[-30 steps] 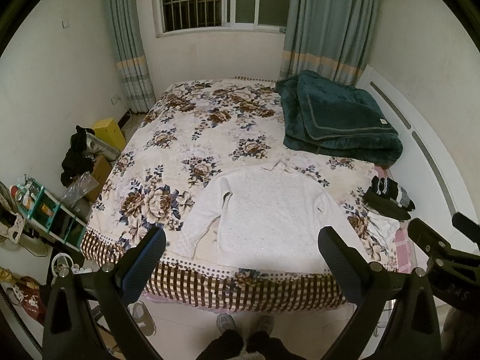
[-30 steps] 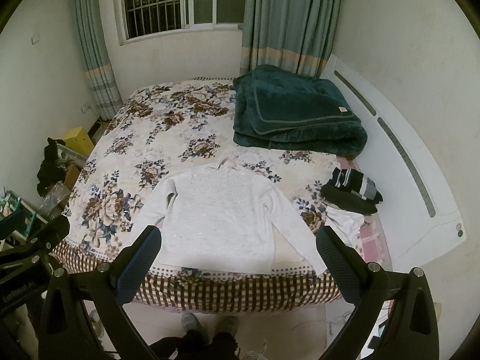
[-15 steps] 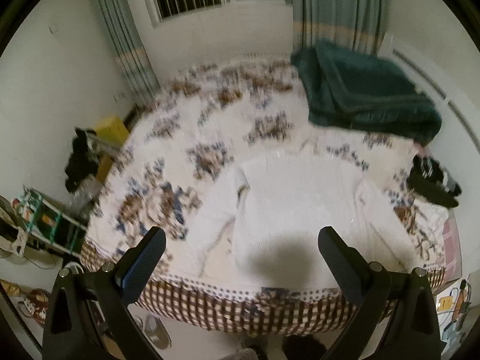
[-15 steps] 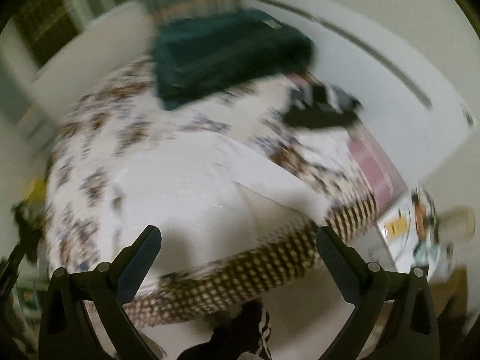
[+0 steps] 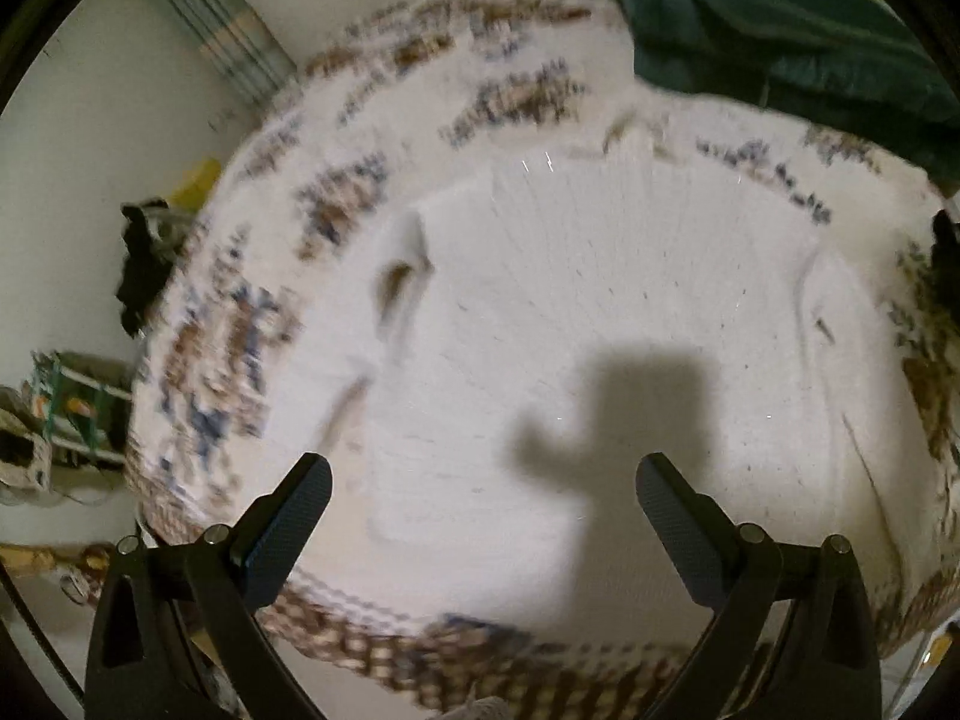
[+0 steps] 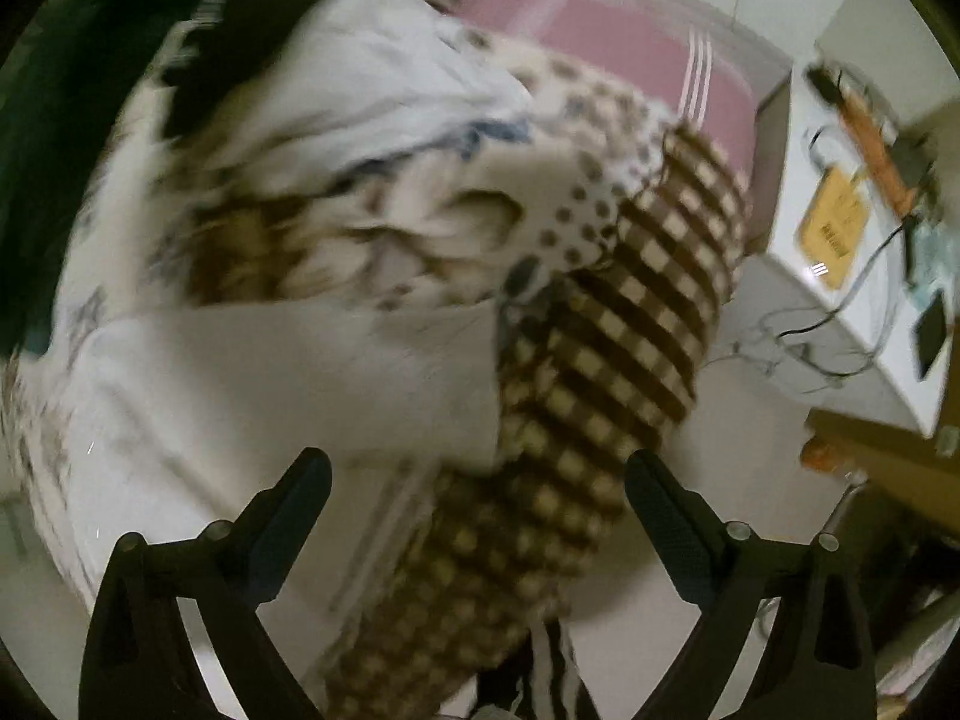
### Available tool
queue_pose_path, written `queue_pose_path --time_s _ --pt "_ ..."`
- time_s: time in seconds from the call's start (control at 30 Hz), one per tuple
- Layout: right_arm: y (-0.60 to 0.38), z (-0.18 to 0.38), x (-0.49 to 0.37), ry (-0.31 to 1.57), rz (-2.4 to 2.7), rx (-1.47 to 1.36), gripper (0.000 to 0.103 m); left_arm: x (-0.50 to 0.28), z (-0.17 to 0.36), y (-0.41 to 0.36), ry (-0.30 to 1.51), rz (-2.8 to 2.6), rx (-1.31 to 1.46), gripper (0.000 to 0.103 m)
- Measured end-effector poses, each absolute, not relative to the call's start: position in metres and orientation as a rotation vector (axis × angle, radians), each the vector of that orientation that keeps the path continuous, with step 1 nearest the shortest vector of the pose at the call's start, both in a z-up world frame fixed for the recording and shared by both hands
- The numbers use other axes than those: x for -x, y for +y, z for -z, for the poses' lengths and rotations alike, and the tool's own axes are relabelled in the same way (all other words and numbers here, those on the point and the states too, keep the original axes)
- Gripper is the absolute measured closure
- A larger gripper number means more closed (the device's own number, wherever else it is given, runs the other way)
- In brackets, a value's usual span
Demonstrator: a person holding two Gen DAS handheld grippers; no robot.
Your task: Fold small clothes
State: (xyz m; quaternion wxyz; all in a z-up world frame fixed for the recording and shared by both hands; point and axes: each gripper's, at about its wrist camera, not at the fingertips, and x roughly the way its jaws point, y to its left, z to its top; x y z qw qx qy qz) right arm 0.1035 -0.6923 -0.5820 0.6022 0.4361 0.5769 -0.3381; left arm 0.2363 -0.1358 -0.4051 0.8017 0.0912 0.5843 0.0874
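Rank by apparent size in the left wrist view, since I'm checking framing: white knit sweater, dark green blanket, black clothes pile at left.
1. White knit sweater, nearest, fills the frame.
2. Dark green blanket, partly cropped.
3. Black clothes pile.

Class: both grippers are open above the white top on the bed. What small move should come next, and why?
Probably lower the left gripper to the white top and pinch an edge: its fingers are spread, hold nothing, and the top lies flat, unfolded.
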Motion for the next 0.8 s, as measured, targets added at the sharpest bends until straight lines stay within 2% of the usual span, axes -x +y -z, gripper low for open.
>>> queue_pose_path --time_s 0.13,0.2,0.23,0.3,0.33,0.53,0.63,0.7,0.77,0.8 --pt "-0.701 0.647 -0.106 1.365 0.757 -1.102 0.006 -0.254 0.463 -0.154 1.298 -0.188 -0.223 0.0" --pt "-0.701 0.666 -0.112 1.369 0.711 -1.125 0.02 -0.258 0.478 -0.159 1.298 -0.176 -0.223 0.0" --pt "-0.699 0.67 -0.116 1.367 0.693 -1.115 0.031 -0.261 0.488 -0.163 1.297 -0.172 -0.229 0.0" --pt "-0.694 0.668 -0.123 1.356 0.654 -1.058 0.071 -0.267 0.502 -0.17 1.298 -0.162 -0.237 0.0" --pt "-0.695 0.665 -0.125 1.352 0.635 -1.044 0.095 -0.267 0.507 -0.171 1.304 -0.156 -0.238 0.0" --pt "-0.742 0.61 -0.126 1.234 0.713 -0.899 0.096 -0.269 0.514 -0.185 1.299 -0.099 -0.222 0.0" --pt "-0.779 0.603 -0.135 1.216 0.783 -0.847 0.094 -0.27 0.514 -0.195 1.285 -0.071 -0.232 0.0" --pt "-0.798 0.616 -0.137 1.233 0.795 -0.906 0.084 -0.271 0.516 -0.2 1.29 -0.057 -0.223 0.0" --pt "-0.806 0.618 -0.132 1.23 0.856 -0.974 0.064 -0.271 0.517 -0.202 1.292 -0.056 -0.208 0.0" --pt "-0.806 0.616 -0.125 1.197 0.873 -1.025 0.058 -0.271 0.518 -0.203 1.294 -0.054 -0.203 0.0"
